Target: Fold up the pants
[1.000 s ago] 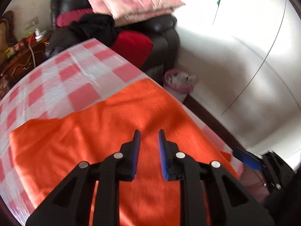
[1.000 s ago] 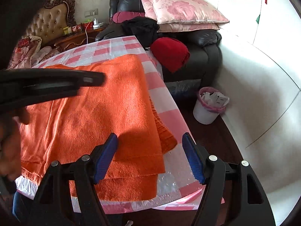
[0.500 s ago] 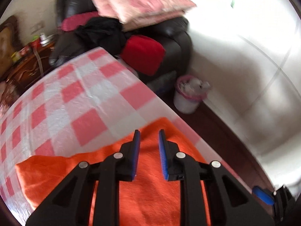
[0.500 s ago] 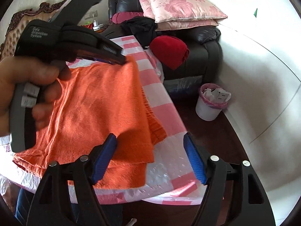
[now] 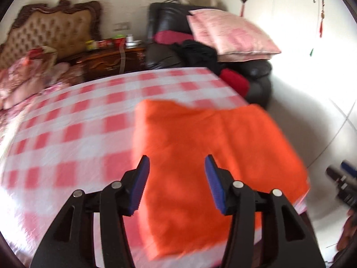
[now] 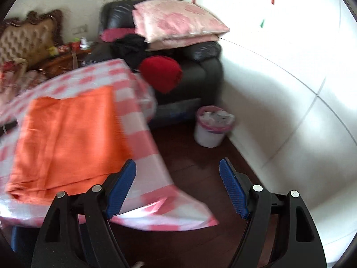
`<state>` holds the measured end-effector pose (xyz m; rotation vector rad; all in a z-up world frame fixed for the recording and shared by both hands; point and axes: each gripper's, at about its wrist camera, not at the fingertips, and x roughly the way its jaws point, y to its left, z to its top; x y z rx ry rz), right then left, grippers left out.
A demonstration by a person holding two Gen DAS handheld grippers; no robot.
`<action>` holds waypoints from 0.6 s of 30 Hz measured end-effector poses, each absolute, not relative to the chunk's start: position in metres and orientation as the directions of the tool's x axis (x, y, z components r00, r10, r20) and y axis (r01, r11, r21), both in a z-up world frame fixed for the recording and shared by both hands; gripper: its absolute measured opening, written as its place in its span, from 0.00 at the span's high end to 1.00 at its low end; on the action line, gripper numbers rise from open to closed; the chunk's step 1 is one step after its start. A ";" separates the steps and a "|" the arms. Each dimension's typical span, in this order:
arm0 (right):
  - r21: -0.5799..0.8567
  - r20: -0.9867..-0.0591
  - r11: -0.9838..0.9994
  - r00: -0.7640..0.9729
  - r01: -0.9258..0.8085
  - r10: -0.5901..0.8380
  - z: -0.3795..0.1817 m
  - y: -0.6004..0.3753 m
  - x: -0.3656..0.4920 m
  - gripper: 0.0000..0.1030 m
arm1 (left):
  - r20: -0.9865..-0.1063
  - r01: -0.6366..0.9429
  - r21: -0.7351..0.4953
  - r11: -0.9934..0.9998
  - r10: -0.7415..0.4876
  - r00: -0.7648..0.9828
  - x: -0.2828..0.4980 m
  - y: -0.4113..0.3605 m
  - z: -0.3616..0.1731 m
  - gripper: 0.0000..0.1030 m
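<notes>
Left gripper (image 5: pixel 177 167) has drawn back off the orange pants (image 5: pixel 212 156), jaws just opened, empty; right gripper (image 6: pixel 177 172) wide, empty.

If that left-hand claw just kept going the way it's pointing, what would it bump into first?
Most likely the folded orange pants on the checked tablecloth. The left gripper is open with nothing between its pads, angled down at the cloth, though blur makes depth uncertain.
</notes>
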<state>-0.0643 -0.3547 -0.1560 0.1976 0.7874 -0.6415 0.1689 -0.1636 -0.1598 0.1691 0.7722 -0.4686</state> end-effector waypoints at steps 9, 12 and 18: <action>-0.009 -0.692 0.867 0.623 0.498 -0.364 -0.115 -0.264 -0.047 0.28 | -0.744 0.478 -0.093 0.874 -0.380 0.550 0.106 -0.120 -0.130 0.15; -0.027 -0.703 0.868 0.608 0.495 -0.369 -0.108 -0.250 -0.050 0.27 | -0.743 0.490 -0.080 0.868 -0.380 0.551 0.084 -0.125 -0.119 0.05; -0.054 -0.692 0.857 0.600 0.513 -0.402 -0.100 -0.249 -0.064 0.23 | -0.739 0.481 -0.095 0.872 -0.385 0.552 0.073 -0.137 -0.112 0.02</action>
